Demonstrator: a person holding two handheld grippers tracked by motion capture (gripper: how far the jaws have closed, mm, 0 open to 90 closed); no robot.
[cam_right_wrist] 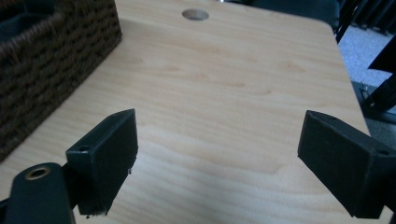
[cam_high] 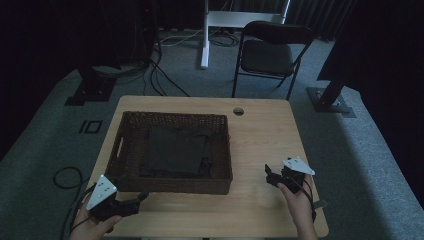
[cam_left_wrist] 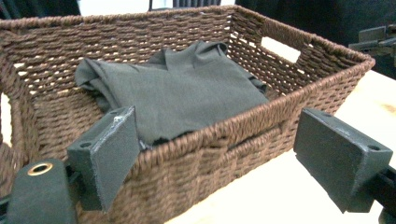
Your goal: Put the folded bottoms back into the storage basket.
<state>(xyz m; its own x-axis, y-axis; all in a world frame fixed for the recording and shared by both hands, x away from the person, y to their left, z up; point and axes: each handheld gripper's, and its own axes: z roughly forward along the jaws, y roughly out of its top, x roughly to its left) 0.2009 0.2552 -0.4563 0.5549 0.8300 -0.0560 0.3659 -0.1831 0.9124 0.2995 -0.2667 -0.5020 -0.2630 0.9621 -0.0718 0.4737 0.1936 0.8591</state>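
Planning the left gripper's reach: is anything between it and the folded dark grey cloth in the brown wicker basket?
Yes. The brown wicker basket's near wall stands between the open left gripper and the folded dark grey cloth.

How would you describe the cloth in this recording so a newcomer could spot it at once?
On the light wooden table sits a brown wicker basket with handle slots in its ends. Inside lies the folded dark grey cloth, the one soft, smooth thing against the rough weave.

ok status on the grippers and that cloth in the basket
Left gripper open at the wicker basket front wall. Right gripper open, empty. Folded grey cloth inside, untouched. Nothing in the way.
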